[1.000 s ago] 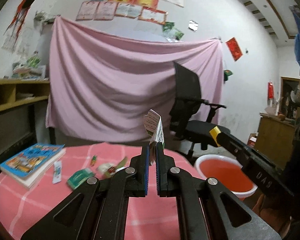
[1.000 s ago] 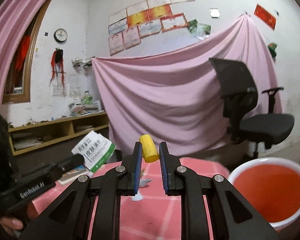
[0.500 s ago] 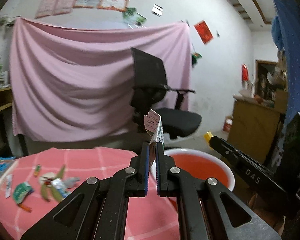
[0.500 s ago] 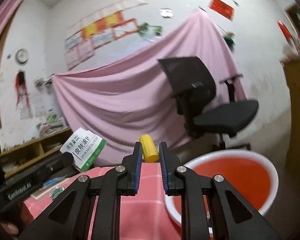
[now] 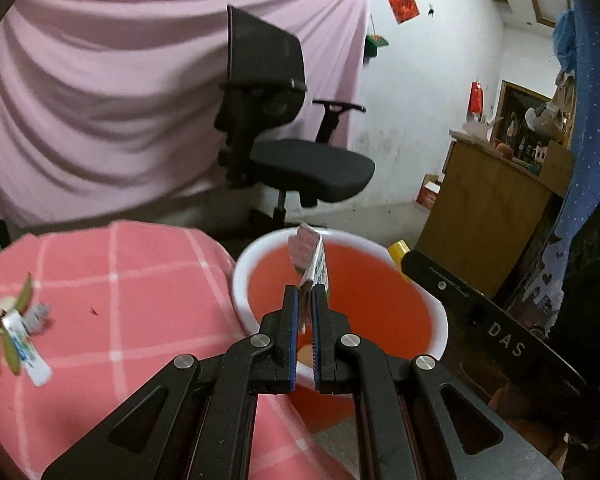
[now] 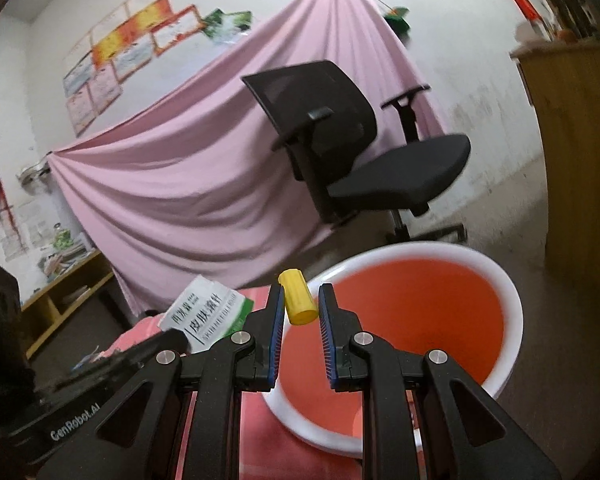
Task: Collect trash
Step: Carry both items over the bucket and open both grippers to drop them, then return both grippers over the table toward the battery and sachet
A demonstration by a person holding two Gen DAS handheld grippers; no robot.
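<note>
Left gripper (image 5: 305, 312) pinches a carton (image 5: 311, 258), frame centre, above the bin (image 5: 440, 320). Right gripper (image 6: 300, 312): jaws apart, yellow cap (image 6: 297, 298) against the left finger only; grip uncertain. Release each only once fully inside the rim; more trash (image 5: 12, 332) remains on the desk (image 5: 120, 280).

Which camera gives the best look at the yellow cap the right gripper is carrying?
The right wrist view: the yellow cap sits large and unobstructed between the right gripper fingers, above the red basin. The left wrist view shows only a small yellow corner of it, behind the right gripper's black body.
</note>
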